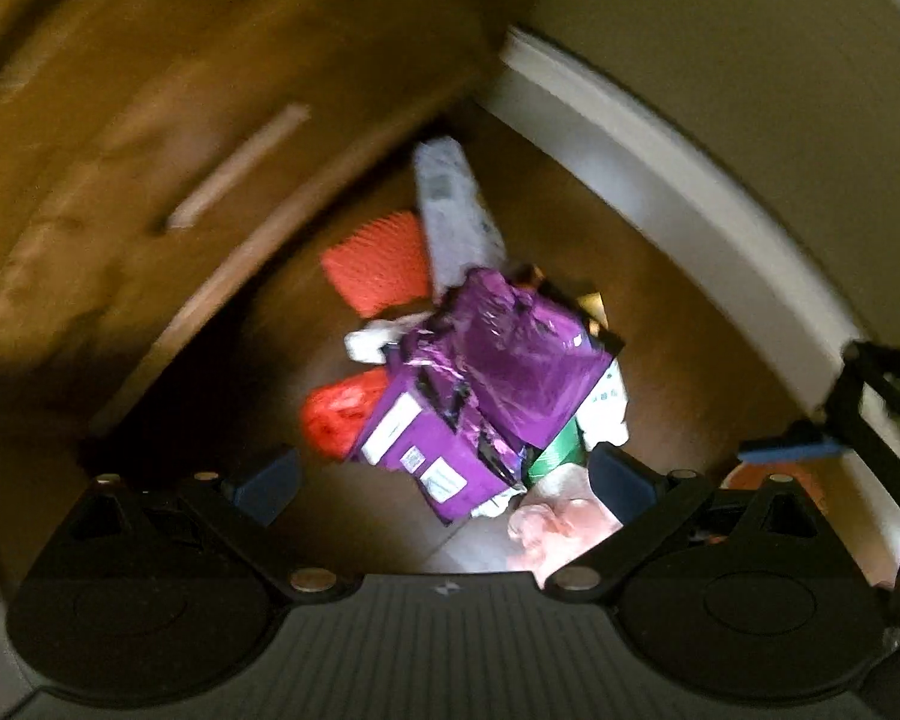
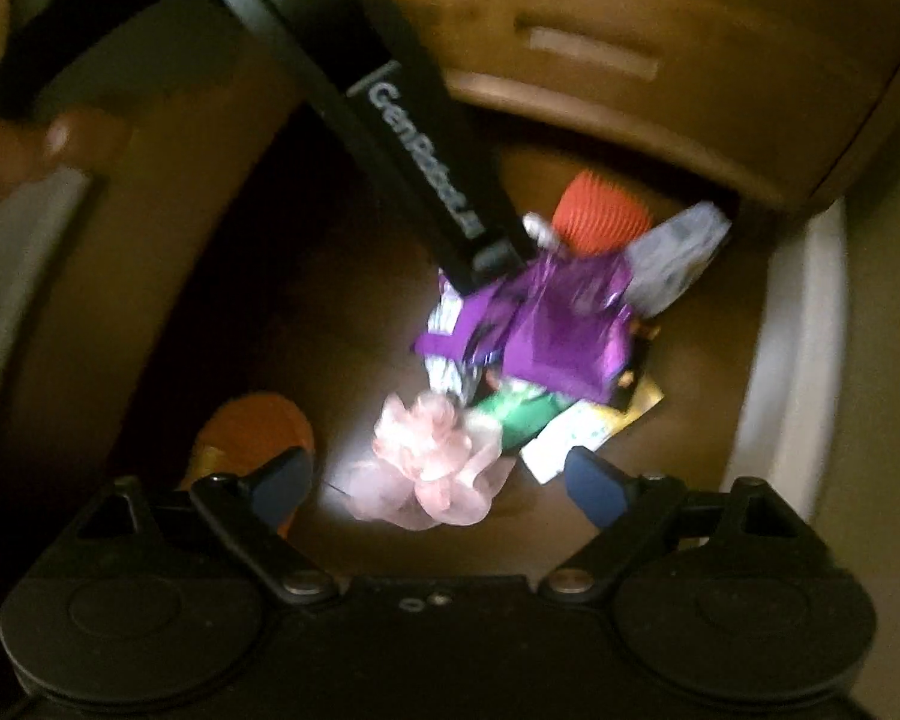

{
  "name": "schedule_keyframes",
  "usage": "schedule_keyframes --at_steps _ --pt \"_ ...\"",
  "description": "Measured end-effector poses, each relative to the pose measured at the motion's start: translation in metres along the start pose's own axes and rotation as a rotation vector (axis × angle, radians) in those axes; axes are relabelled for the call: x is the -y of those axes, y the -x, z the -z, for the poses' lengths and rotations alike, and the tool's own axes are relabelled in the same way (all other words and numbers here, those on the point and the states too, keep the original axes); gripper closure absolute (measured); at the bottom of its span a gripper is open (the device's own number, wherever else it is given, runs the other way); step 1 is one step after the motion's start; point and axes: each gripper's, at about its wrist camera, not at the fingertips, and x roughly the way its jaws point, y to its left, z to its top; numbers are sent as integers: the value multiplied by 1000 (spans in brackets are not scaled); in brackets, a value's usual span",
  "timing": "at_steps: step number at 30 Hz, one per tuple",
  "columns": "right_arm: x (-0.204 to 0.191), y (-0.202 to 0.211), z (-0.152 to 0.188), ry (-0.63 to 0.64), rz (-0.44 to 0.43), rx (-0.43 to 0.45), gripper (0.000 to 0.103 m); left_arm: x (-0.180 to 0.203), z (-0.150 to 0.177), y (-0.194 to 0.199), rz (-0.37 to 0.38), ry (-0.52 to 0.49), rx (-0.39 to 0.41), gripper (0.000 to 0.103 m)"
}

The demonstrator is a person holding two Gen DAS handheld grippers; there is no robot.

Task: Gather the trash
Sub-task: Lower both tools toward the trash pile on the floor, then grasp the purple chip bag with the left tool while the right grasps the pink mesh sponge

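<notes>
Both of your grippers hang open-fingered and empty over the heap of crumpled trash on the brown floor. Your right gripper is nearest the crumpled pink plastic bag, lying just ahead between its fingers. Your left gripper faces the shiny purple foil bag, its long axis running diagonally.

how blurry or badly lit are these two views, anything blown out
Left wrist view: motion smear on the wooden cabinet and baseboard; the purple wrapper stays fairly readable, with a blown-out patch of floor below it. Right wrist view: softer overall, dark corners, a bright spot washing out the pink plastic. Both bend straight edges, fisheye style.
</notes>
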Motion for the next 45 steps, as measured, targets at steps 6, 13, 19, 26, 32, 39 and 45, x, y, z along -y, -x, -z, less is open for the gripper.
schedule_keyframes --at_steps 6,13,19,26,32,39,45 --pt "8 -91 24 30 27 -30 14 16 12 -92 8 -97 -41 0" --pt "6 -163 28 102 22 -18 14 30 13 -158 -37 -126 -58 1" --pt "11 -197 28 92 36 -22 18 31 11 -179 -34 -113 -55 15" --pt "14 -200 35 79 24 -45 47 17 1 -170 11 18 -54 53" --pt "10 -179 41 46 47 -52 75 -9 -6 -144 4 190 -36 75" --pt "16 -137 44 -76 50 -43 88 -43 -5 -114 -23 380 -59 85" --pt "23 -84 38 -196 60 -5 90 -50 -4 -74 -37 386 -51 91"
